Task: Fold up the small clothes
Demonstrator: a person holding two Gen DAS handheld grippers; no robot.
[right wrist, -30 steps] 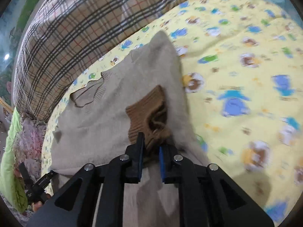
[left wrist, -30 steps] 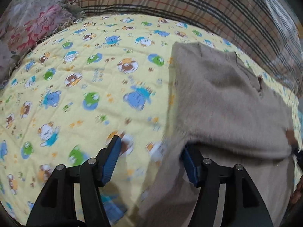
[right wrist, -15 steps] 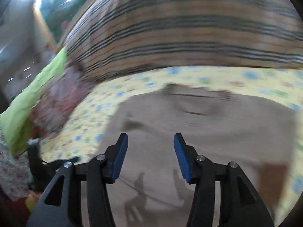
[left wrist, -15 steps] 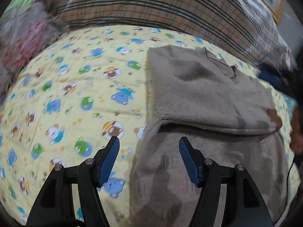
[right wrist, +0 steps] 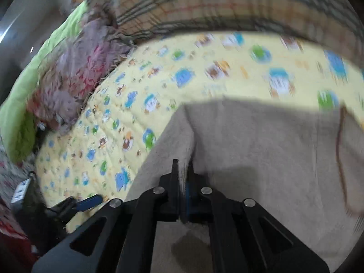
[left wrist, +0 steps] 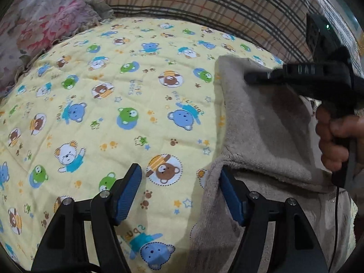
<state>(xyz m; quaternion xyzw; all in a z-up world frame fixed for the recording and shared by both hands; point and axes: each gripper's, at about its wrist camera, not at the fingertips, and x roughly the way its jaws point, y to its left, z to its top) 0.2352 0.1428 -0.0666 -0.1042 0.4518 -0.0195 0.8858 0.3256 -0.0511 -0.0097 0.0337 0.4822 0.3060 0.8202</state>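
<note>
A beige fleece sweater (left wrist: 261, 136) lies partly folded on the yellow bear-print blanket (left wrist: 113, 113), filling the right side of the left wrist view. My left gripper (left wrist: 179, 173) hovers at the sweater's left edge with its jaws opening. Its right finger (left wrist: 229, 195) is against the hem, with mostly blanket between the pads. My right gripper (right wrist: 182, 168) is shut, pinching a raised fold of the sweater (right wrist: 261, 159) near its left edge. In the left wrist view that right gripper (left wrist: 250, 77) reaches in from the right, held by a hand (left wrist: 336, 136).
A plaid cushion (left wrist: 227, 11) runs along the far side of the blanket. A floral pillow (left wrist: 45, 22) lies at the far left, with a green cover (right wrist: 20, 104) beyond it. A thin cable (left wrist: 336, 216) hangs below the hand.
My right gripper let go of the brown cuff, opened, swung left across the sweater and shut on a fold by its left edge. It now shows in the left wrist view.
</note>
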